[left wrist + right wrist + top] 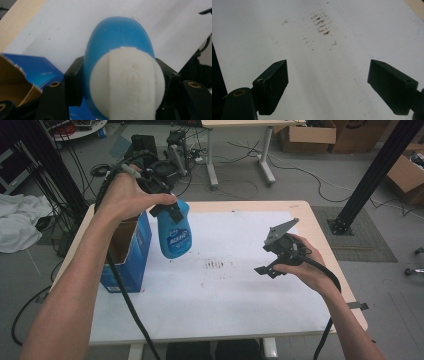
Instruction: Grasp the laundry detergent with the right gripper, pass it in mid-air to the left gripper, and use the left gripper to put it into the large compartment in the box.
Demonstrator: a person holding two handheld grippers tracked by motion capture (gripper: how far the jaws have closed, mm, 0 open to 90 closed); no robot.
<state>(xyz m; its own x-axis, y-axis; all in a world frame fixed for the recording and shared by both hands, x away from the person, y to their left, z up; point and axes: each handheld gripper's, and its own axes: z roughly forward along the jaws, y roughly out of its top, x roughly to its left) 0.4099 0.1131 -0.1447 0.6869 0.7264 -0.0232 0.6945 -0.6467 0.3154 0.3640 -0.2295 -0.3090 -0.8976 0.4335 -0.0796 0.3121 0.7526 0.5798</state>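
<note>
Above the tabletop [240, 285], the left gripper [167, 210] grips a blue bottle [175, 235]; the right gripper [280, 255] is wide open, probably ready to help next.

The spray bottle [174, 236] at upper centre-left of the high view is bright blue with a darker blue label carrying white lettering; in the left gripper view its cap [127, 82] is white. The left tool [162, 210] clamped on it is black, as is the right tool [269, 268] at centre-right, which carries a grey plate. The cardboard box [125, 252] at left is blue outside and plain brown inside. The counter [320, 227] is pale wood under a white sheet [240, 290], which bears a patch of brown smudged streaks [216, 265] near its middle.
</note>
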